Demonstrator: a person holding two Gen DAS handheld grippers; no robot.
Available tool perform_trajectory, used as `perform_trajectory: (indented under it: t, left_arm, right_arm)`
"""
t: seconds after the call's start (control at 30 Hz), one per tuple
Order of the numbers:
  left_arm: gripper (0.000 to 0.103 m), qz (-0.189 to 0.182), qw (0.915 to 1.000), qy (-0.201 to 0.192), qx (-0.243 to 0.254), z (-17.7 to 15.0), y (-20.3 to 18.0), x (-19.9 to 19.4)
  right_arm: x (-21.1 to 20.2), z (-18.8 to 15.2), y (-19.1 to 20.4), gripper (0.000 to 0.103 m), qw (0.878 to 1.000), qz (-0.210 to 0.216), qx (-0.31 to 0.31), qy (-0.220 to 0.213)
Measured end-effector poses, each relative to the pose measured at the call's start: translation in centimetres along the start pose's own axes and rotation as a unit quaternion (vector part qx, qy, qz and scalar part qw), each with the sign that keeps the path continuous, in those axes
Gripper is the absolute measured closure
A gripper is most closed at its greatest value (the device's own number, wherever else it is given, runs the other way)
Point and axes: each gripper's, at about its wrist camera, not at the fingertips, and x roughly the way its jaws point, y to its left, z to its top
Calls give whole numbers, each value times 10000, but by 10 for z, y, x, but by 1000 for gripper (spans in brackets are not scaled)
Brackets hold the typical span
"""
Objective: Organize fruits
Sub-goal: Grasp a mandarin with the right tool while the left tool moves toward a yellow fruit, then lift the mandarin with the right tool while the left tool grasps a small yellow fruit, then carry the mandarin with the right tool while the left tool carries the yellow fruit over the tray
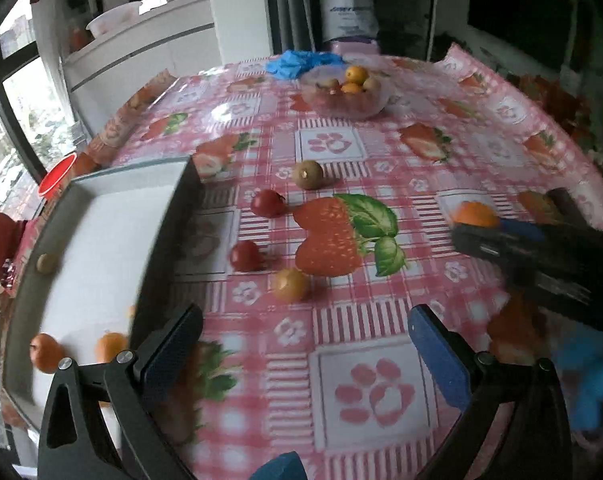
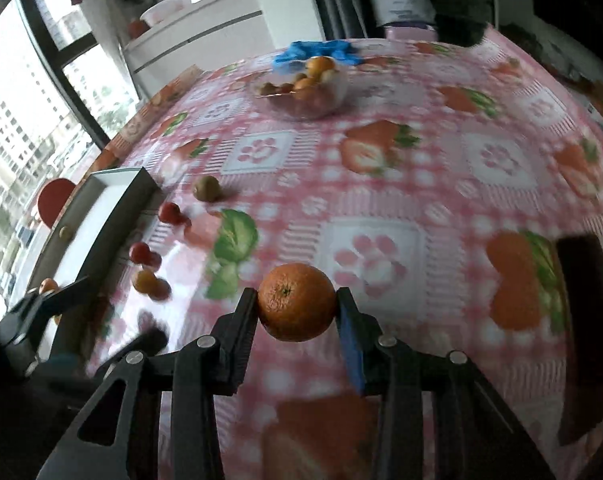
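Note:
My right gripper (image 2: 296, 305) is shut on a small orange (image 2: 296, 301), held just above the tablecloth; the left wrist view shows it at the right (image 1: 473, 216). My left gripper (image 1: 303, 316) stands open with nothing between its fingers, just short of a yellow-orange fruit (image 1: 290, 285). Two cherry tomatoes (image 1: 266, 203) (image 1: 245, 255) and a brown round fruit (image 1: 308, 175) lie loose beyond it. A white box with dark walls (image 1: 101, 248) sits to the left, holding a small brown fruit (image 1: 45, 262) and two orange ones (image 1: 45, 352) (image 1: 109, 346).
A clear bowl (image 1: 375, 106) of mixed fruit stands at the far side, with blue gloves (image 1: 301, 62) behind it. A dark flat object (image 2: 585, 320) lies at the table's right edge. A red round thing (image 1: 57, 172) sits past the box by the window.

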Motion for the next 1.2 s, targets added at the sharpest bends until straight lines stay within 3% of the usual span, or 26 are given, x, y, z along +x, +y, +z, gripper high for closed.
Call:
perform_trajectory:
  t: [0.23,0.33,0.43,0.6,0.67,0.73,0.77,0.83,1.0,1.2]
  left_arm:
    - [0,254,9981,350,-438,2,4,36]
    - [0,96,9965,315,-763,-2,13,39]
    - [0,115,9968,228,-758,-5,12,38]
    - [1,77,9949,579,-820,6,14,43]
    - [14,87,9952,479,-843,8,14,40]
    - [41,53,9961,398,-790,10,11,36]
    - [49,33,9963,378,-773,10,11,34]
    - [78,-38,9967,339,-739,10,10,31]
    - [79,-490,9939,423,-893,4,19,23]
    - [79,-734,9940,276,-766,-4,27,-2]
  right_arm:
    - [-15,-17,-9,61,9996,193,182,-137]
    - [-20,-20,-9,61,9993,253,184,-198]
    - [-21,-22,-8,61,9991,310,204,-226]
    - [-26,-28,-9,61,9988,341,251,-244]
    - [-28,-29,-9,61,9988,331,247,-252]
    - [-30,-30,-9,61,9988,311,265,-259]
    - [-30,-30,-9,61,9988,309,276,-260]
    - [-31,-31,-10,61,9988,302,304,-254]
    - [-35,-33,-4,61,9992,248,249,-195]
    - [-39,-32,13,61,9995,218,162,-151]
